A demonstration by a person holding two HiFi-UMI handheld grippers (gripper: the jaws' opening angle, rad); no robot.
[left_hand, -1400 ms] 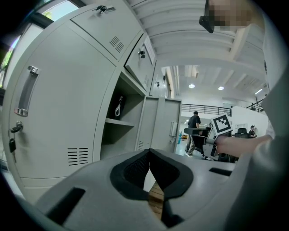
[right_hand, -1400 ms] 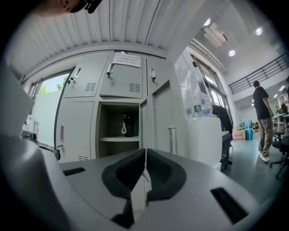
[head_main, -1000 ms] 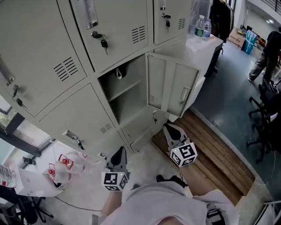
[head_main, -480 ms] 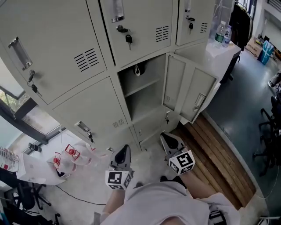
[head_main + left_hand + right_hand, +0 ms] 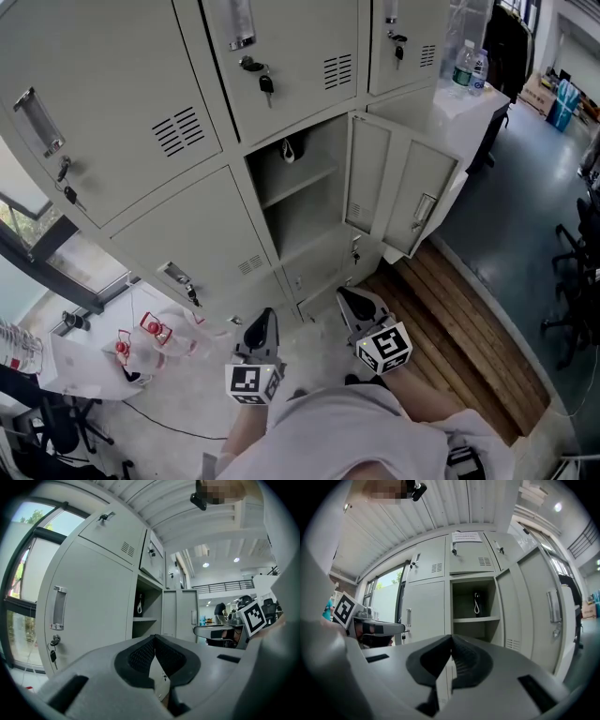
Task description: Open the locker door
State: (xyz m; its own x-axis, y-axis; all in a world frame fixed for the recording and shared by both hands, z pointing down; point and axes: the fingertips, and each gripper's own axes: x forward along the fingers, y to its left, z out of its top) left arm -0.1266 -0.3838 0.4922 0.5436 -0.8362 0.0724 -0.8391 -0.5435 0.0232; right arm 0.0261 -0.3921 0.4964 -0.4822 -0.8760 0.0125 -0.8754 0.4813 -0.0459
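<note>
Seen from above, the left claw [image 5: 262, 319] is held low in front of the person, pressed together with nothing between its jaws, as its own view [image 5: 154, 637] confirms. It is pointed level at the bank of lockers and is well apart from every door.

Ahead of it and a little to its right, the middle compartment [image 5: 295, 192] is laid bare. One shelf [image 5: 300, 178] is seen inside, and a dark loop [image 5: 289, 150] hangs above it.

The right claw [image 5: 349, 298] is likewise shut on nothing [image 5: 451, 637] and is held level, short of the lockers.

The locker door [image 5: 398, 192] is found ahead of this claw and to its right. It is swung well out from the compartment's right edge, its long axis upright. Its handle [image 5: 422, 211] is carried near the free edge, farthest from the left claw. In the right gripper view the door [image 5: 534, 606] fills the right side.

The door is not touched by either claw. The right claw is judged the nearer of the two, should the door need to be pushed wider. Otherwise the task is judged done.
</note>
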